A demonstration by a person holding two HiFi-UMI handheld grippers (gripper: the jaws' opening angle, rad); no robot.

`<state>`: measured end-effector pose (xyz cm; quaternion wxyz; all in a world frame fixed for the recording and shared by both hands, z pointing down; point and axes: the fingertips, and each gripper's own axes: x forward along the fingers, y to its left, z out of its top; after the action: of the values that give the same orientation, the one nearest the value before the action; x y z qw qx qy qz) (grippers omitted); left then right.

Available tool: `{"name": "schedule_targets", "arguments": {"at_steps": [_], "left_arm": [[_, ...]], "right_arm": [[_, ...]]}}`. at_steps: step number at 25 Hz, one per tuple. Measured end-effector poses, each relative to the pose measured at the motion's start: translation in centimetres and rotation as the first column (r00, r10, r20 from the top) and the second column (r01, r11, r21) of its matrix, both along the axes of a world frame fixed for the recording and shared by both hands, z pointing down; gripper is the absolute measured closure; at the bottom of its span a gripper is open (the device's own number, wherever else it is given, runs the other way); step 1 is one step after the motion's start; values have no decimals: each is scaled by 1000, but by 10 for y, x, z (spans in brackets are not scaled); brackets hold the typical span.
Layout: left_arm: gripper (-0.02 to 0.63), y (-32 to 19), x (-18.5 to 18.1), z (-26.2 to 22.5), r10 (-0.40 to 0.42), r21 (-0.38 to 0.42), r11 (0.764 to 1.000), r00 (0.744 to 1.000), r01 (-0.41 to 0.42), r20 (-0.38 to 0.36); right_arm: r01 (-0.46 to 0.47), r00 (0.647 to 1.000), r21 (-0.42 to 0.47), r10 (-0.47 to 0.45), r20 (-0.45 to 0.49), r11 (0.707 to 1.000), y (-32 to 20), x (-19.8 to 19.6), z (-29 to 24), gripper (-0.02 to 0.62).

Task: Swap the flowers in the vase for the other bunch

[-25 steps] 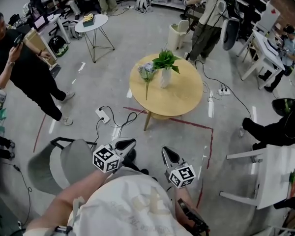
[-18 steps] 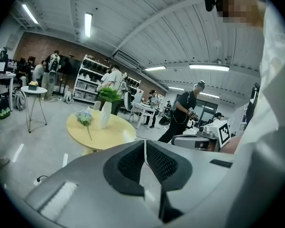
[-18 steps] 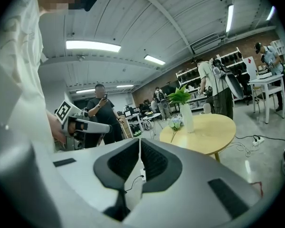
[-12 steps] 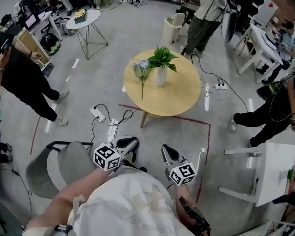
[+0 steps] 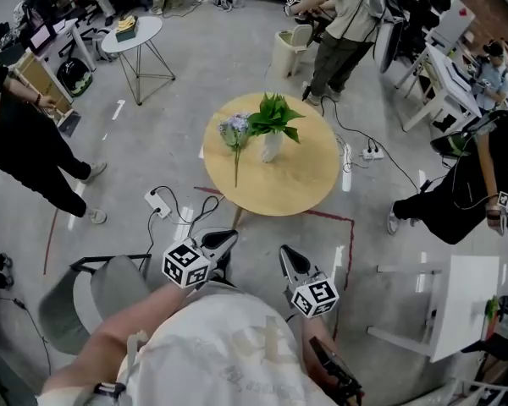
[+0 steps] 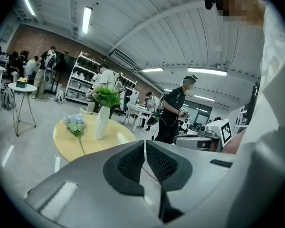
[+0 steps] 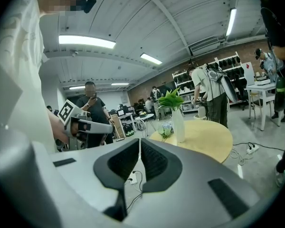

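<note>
You hold both grippers low in front of your body, well short of the round light-wood table (image 5: pixel 300 184) ahead. Your left gripper (image 5: pixel 223 238) has its jaws pressed together with nothing between them, and your right gripper (image 5: pixel 286 257) is likewise closed and empty. On the tabletop, left of centre, a slim white vase (image 5: pixel 272 147) stands upright with a bunch of green leafy stems (image 5: pixel 273 115) in it. Just beside it on its left lies the pale blue flower bunch (image 5: pixel 234 128), flat on the wood, its heads towards the far side and its thin stem pointing back at you. The table stands on a grey concrete floor (image 5: pixel 195 83), and a red tape line (image 5: pixel 343 220) runs past its near edge. A white power strip (image 5: pixel 151 200) with black cables lies on the floor to your left, near a grey plastic chair (image 5: pixel 85 299). A small white round side table (image 5: pixel 132 34) stands far off at the left. A person in black clothes (image 5: pixel 21 146) stands at the left, a person in a light shirt (image 5: pixel 339 24) beyond the table, and another dark-clothed person (image 5: pixel 466 193) at your right.
</note>
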<state>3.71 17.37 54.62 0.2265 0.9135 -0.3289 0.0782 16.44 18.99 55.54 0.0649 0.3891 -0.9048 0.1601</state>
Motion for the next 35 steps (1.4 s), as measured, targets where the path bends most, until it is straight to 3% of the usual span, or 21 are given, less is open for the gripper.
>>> {"name": "schedule_targets", "arguments": {"at_steps": [24, 35], "left_arm": [[589, -166, -49, -8, 68, 35, 997, 998, -67, -16], [589, -200, -66, -7, 111, 45, 993, 993, -110, -31]], "right_arm": [[-89, 993, 30, 91, -76, 996, -154, -40, -18, 583], [-122, 986, 53, 127, -110, 991, -191, -55, -24, 583]]}}
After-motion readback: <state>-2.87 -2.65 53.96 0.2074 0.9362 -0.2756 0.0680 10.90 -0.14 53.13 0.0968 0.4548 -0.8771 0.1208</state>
